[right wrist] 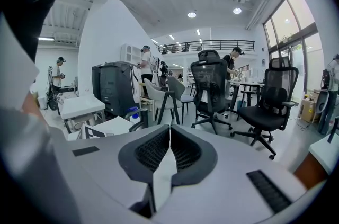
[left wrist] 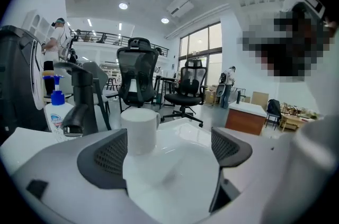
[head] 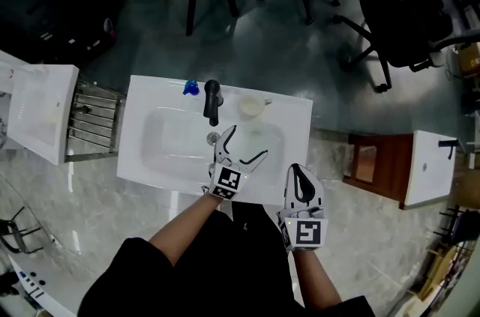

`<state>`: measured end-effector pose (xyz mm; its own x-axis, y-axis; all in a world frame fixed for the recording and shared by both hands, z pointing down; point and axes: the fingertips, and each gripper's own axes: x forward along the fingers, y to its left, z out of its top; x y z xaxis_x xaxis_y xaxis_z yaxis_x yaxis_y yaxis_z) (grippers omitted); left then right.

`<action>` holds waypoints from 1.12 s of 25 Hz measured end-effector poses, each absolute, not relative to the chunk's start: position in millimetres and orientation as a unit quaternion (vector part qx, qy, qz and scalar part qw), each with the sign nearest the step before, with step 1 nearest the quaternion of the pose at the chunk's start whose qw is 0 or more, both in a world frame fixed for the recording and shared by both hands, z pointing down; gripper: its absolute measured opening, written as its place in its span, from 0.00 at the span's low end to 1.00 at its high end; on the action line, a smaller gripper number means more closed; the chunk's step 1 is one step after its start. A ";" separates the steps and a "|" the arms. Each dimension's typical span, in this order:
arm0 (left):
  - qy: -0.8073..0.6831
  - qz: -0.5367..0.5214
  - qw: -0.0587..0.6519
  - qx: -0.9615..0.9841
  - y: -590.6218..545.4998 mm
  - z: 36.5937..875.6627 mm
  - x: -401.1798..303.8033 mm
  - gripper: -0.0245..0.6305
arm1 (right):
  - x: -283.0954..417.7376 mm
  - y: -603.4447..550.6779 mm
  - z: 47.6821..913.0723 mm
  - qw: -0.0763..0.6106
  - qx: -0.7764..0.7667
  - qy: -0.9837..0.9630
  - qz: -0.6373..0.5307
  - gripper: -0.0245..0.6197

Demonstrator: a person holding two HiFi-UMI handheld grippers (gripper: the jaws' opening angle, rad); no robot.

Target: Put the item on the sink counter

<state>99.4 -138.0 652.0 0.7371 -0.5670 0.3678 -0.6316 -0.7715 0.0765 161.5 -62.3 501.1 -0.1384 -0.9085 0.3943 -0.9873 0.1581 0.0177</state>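
- L gripper (head: pixel 247 143): jaws wide apart, reached fwd.
- R gripper (head: pixel 298 173): jaws together, held back nearer body.
- Forearms (head: pixel 184 225) bare, both angled fwd.

Cup (head: pixel 251 106) on sink counter (head: pixel 296 151) at rear, just R of faucet (head: pixel 213 100); soap bottle (head: pixel 190 88) L of faucet.

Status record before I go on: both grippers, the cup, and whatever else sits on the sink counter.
left gripper: open, empty, over the basin
right gripper: shut, empty, by the counter's front right corner
cup: white, upright on the sink counter, right of the faucet, ahead of the left jaws and apart from them
bottle: blue-capped, left of the faucet
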 end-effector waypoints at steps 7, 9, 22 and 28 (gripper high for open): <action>-0.327 0.148 0.109 0.927 -83.6 593.1 58.7 0.78 | 138.7 -29.3 460.8 0.134 0.658 -0.733 0.114 0.09; -0.329 0.139 0.107 0.928 -73.1 578.7 45.4 0.78 | 130.9 -20.3 459.1 0.131 0.665 -0.727 0.111 0.09; -0.321 0.063 0.096 0.940 11.8 481.2 -31.2 0.78 | 62.8 60.2 447.9 0.106 0.674 -0.722 0.116 0.09; -0.310 0.018 0.090 0.946 58.2 431.4 -57.3 0.77 | 33.0 94.0 438.6 0.103 0.670 -0.727 0.108 0.09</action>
<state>-57.3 58.2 431.4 0.8073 -0.5834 0.0892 -0.5898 -0.7917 0.1592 33.0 94.0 438.6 -0.0795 -0.9523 0.2947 -0.9968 0.0777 -0.0177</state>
